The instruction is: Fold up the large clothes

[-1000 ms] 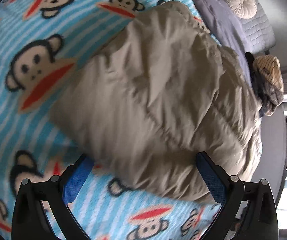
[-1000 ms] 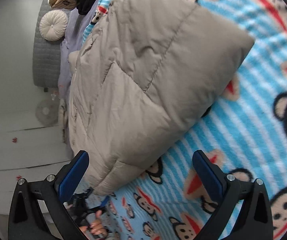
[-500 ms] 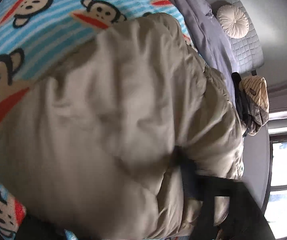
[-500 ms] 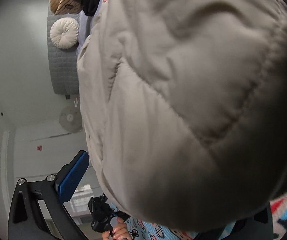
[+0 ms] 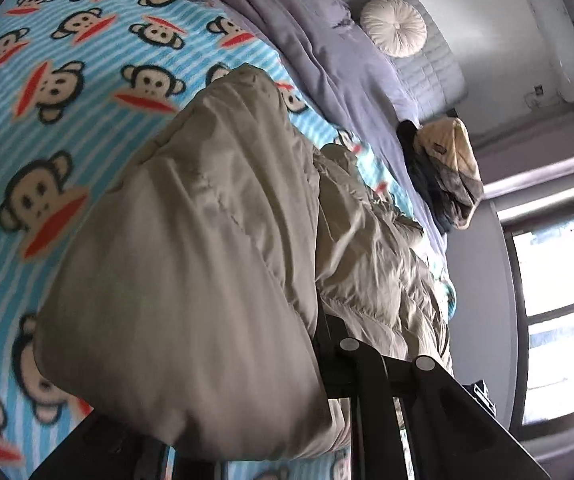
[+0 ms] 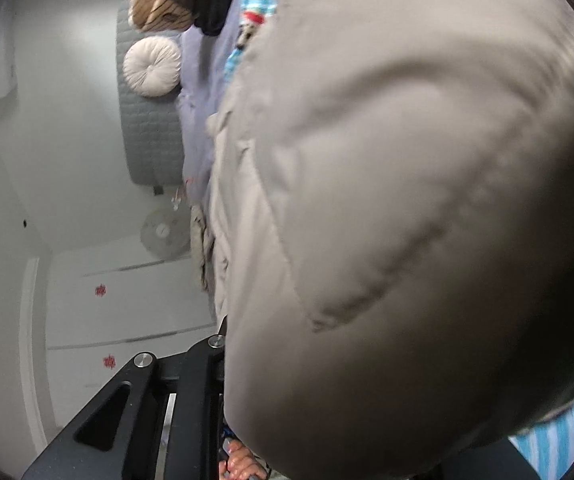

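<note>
A large beige padded jacket (image 5: 207, 248) lies on a blue monkey-print blanket (image 5: 47, 92). My left gripper (image 5: 287, 372) is shut on a thick fold of the jacket; only its right finger (image 5: 339, 344) shows, the rest is buried in fabric. In the right wrist view the jacket (image 6: 407, 208) fills most of the frame. My right gripper (image 6: 287, 380) is shut on its edge; only the left finger (image 6: 207, 360) shows beside the fabric.
A grey duvet (image 5: 319, 40), a round cream cushion (image 5: 393, 26) and a grey quilted headboard (image 6: 147, 132) lie beyond the jacket. A pile of dark and striped clothes (image 5: 447, 168) sits at the bed's edge. A window (image 5: 559, 312) is at right.
Both grippers were open above the jacket one second ago. They moved into the jacket and closed on its folds, and the fabric is now bunched up against both cameras.
</note>
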Demonstrator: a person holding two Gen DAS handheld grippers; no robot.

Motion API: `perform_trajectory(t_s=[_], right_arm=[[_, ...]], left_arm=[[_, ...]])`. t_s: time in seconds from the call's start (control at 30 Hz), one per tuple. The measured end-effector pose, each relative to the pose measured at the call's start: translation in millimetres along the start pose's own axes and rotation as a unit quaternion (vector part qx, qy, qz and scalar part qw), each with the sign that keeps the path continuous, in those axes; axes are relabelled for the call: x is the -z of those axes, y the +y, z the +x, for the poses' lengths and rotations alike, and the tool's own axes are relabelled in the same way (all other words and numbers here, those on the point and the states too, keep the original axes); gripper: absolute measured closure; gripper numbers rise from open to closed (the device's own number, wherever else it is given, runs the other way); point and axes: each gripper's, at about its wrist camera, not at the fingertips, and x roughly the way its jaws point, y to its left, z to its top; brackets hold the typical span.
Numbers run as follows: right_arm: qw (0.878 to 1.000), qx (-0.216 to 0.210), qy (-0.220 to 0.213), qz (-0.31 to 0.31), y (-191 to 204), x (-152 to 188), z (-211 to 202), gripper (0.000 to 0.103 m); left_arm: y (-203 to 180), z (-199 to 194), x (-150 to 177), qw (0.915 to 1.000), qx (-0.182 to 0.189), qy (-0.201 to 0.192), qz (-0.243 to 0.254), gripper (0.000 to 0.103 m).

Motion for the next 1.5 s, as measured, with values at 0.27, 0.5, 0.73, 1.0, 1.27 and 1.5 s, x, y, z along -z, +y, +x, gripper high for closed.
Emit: perform_trajectory(t_s=[0.27,0.5,0.73,1.0,1.27,1.5], right_arm=[[0.999,0.011,0.032,0.024,-28,59,-47,0.081],[0.996,0.053,0.053,0.056,-69,83,-79,0.081],[0.988,0.122,0.056,0.070,-79,70,-71,0.064],[0.977,0.202,0.052,0.037,-49,65,-100,0.042],[0.958,0.284,-0.038,0.019,-26,83,-140,0.040],[0.939,0.325,-0.099,-0.060,22,82,-132,0.035]], left_arm=[[16,-44,71,0.9964,-0.017,0.080,0.024,0.085],[42,-52,125,0.9835,-0.078,0.156,0.048,0.084],[47,-42,130,0.9747,-0.130,0.172,0.059,0.074],[32,-68,125,0.9583,-0.200,0.177,0.103,0.045],[17,-110,117,0.9552,-0.228,0.124,0.143,0.020],[-3,-101,95,0.9618,-0.220,0.098,0.129,0.019]])
